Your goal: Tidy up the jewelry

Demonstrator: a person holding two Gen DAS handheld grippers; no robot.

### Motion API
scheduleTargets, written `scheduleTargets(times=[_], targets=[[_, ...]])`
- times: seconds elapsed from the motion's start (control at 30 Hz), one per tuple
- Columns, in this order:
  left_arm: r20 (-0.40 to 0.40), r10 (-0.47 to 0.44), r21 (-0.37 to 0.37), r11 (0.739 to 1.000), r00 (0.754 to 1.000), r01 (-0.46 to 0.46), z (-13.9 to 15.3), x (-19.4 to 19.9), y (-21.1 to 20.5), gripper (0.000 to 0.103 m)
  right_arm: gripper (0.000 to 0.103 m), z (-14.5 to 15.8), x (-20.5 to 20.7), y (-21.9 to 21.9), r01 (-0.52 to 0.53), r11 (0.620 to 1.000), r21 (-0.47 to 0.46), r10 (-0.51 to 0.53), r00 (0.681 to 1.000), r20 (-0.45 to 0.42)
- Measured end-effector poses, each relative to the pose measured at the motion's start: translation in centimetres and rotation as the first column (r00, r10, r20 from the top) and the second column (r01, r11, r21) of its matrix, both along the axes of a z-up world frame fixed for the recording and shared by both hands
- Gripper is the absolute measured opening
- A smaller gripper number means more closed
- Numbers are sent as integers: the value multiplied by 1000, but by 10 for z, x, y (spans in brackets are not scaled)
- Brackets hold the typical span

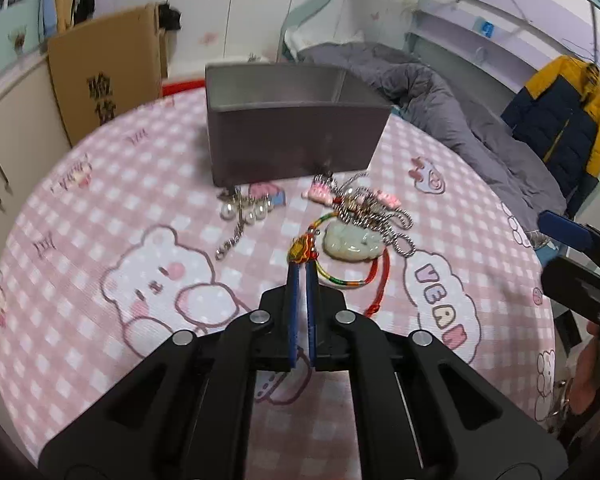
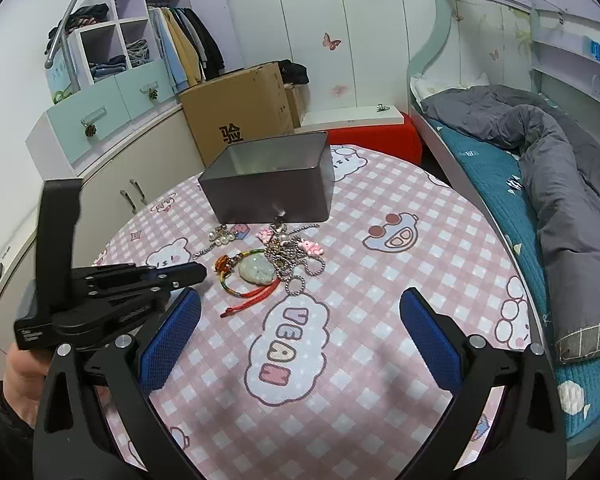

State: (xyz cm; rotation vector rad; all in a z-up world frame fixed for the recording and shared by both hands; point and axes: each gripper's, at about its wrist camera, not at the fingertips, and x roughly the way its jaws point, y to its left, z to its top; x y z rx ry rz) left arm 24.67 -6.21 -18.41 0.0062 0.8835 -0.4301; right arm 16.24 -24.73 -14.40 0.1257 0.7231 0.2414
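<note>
A grey open box [image 1: 292,136] [image 2: 268,182] stands on the pink checked table [image 1: 100,208] [image 2: 380,280]. In front of it lies a jade pendant [image 1: 352,242] [image 2: 256,267] on a red and multicoloured cord [image 1: 340,280] [image 2: 248,296], tangled with silver chains and pink charms [image 1: 364,204] [image 2: 296,252]. A pearl piece [image 1: 242,210] [image 2: 222,236] lies to the left. My left gripper [image 1: 302,266] [image 2: 198,270] is shut on the cord's orange knot [image 1: 300,250] [image 2: 224,264]. My right gripper [image 2: 300,312] is open and empty, short of the pile.
A cardboard box [image 1: 104,76] [image 2: 240,112] and cabinets [image 2: 100,120] stand beyond the table's left side. A bed with a grey duvet [image 2: 560,184] runs along the right. A red stool [image 2: 376,136] sits behind the table.
</note>
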Motion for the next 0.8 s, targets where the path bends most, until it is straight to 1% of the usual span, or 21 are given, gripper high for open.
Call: scheduleTargets(times=[0.17,0.23,0.27,0.37,0.4,0.47,0.5,0.53,0.6,0.67,0.7,0.73,0.77,0.8], targets=[[3,16,12,1000,1000,-16,-6,1,-2,4,96,-2,-1,-9,21,1000,9,-21,1000,-3],[23,24,29,999,999,-25,-5,-2,-3,4,96,-3,-2,-12,25,1000,12,-25,1000,-5],[36,34,49,998,999,-36,-5,-4,-4,4,96,-4,-2,-13,28,1000,13,-28,1000,-7],[43,54,65,996,998,-56,-8,-6,-3,4,96,-6,-2,-14,28,999,18,-28,1000,-11],[33,59,60,996,998,-60,-9,-6,-2,4,96,-6,-2,-15,28,999,19,-28,1000,-11],[30,38,-43,998,999,-37,-6,-10,6,4,96,-6,-2,-14,23,1000,20,-23,1000,-11],[35,21,-49,999,999,-19,-4,-12,5,2,96,-6,-2,-13,20,1000,20,-20,1000,-10],[47,12,-38,999,999,-10,-2,-13,4,0,96,-6,-2,-13,19,1000,19,-19,1000,-10],[58,-4,-23,1000,998,6,-1,-16,1,0,96,-6,-1,-12,19,1000,19,-19,1000,-10],[82,10,-23,1000,997,-8,1,-17,2,2,96,-6,-1,-12,18,1000,21,-18,1000,-6],[78,18,-24,1000,997,-16,2,-16,3,9,96,-6,-1,-12,19,1000,21,-18,1000,-7],[69,15,-26,1000,997,-13,2,-16,3,51,96,-6,-1,-12,18,1000,19,-18,1000,-8],[51,5,-41,999,999,-3,2,-14,3,85,96,-6,-1,-12,18,1000,19,-18,1000,-7],[53,9,-58,998,999,-6,3,-15,5,97,96,-7,-1,-11,18,1000,18,-18,1000,-7]])
